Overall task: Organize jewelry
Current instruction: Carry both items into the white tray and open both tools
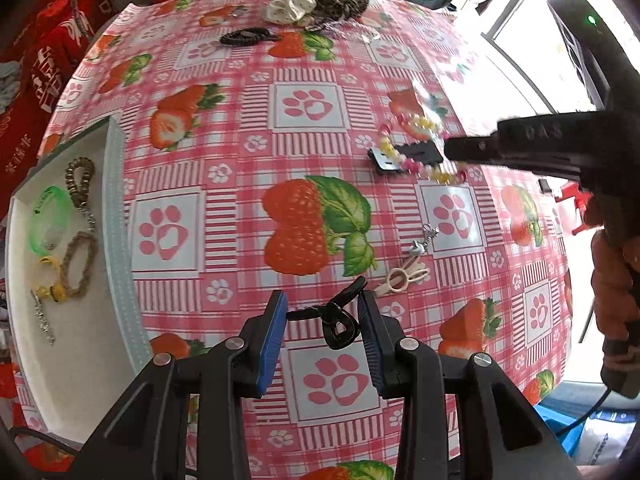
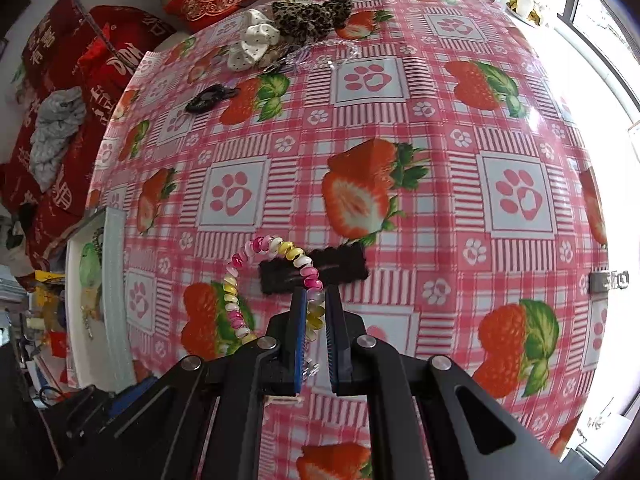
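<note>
Both grippers at the jewelry on the strawberry tablecloth

Right gripper is clamped on the pink-yellow coil bracelet; left gripper, jaws apart, straddles a black clip; white tray at nine o'clock.

tablecloth: pink-and-white check, red strawberries, pink paw prints
coil bracelet: pink, yellow, white
hair clip: black
tray: white, pale grey rim
scrunchies: leopard print; white, dotted
tool pads: blue
</note>
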A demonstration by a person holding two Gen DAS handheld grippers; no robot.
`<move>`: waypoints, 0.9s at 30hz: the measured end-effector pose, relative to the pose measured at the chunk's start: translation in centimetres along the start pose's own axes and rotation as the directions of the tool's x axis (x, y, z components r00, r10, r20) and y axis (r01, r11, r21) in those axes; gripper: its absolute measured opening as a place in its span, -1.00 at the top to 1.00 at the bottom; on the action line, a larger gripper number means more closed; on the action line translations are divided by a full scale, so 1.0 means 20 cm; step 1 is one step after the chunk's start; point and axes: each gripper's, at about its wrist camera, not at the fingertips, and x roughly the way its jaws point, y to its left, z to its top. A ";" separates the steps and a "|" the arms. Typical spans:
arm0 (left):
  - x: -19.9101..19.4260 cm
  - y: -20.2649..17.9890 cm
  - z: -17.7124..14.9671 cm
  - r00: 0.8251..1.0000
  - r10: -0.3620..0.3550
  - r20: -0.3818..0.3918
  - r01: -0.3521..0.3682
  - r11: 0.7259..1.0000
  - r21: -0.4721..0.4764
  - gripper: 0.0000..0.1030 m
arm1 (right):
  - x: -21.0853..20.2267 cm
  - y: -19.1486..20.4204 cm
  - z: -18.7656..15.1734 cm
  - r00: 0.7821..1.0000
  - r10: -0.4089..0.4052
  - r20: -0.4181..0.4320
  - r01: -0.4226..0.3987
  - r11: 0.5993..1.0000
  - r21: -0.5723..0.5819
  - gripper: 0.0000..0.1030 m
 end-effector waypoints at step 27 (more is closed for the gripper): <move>-0.26 0.72 -0.25 0.985 0.157 0.075 -0.131 0.952 -0.276 0.16 | 0.07 0.85 -0.11 0.990 0.113 -0.086 -0.131 0.961 -0.243 0.81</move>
